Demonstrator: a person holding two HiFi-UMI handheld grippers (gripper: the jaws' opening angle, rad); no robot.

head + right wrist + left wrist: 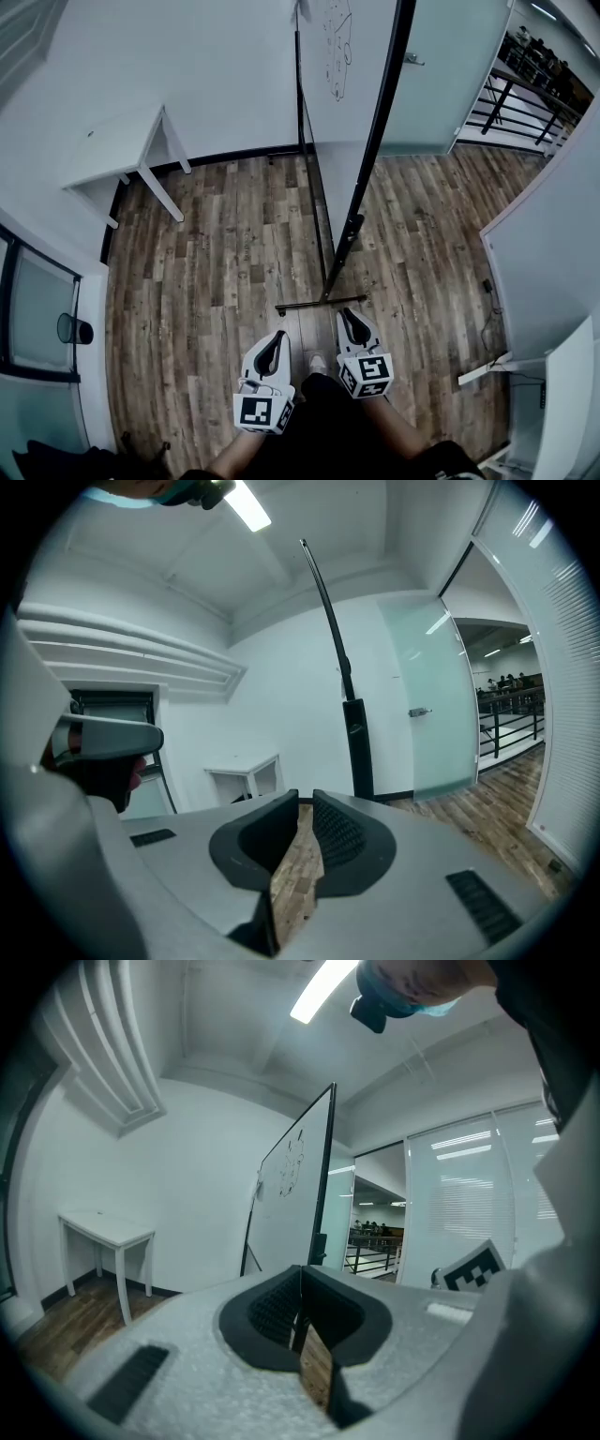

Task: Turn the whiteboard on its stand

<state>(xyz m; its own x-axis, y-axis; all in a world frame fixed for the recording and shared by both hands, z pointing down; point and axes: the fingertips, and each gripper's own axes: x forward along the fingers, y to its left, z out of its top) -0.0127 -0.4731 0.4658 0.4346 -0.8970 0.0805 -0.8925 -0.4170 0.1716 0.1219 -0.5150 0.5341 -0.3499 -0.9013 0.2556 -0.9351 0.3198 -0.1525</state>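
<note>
Closest to me, low in the head view, I hold the left gripper (278, 336) and the right gripper (348, 313) side by side above the wooden floor (206, 281). Both point forward toward the stand (350, 236). In the left gripper view the fingers are clenched: their tips meet and nothing is between them. In the right gripper view the fingers are clenched as well. Only a thin wedge of floor shows between the pads, and they grasp nothing.

Just in front of the right gripper lies the black foot bar (319, 303) of the stand, and neither gripper touches it. From this bar the black post rises and carries the whiteboard (342, 103). The whiteboard stands upright in the middle of the room, and I see it nearly edge-on. Its white face, with some thin drawings high up, is turned to the left side.

Farther away, a small white counter (112, 145) stands on thin legs against the left wall. Behind the board, on the right, is a frosted glass door (441, 84). Beyond the door a black railing (506, 103) is visible.
</note>
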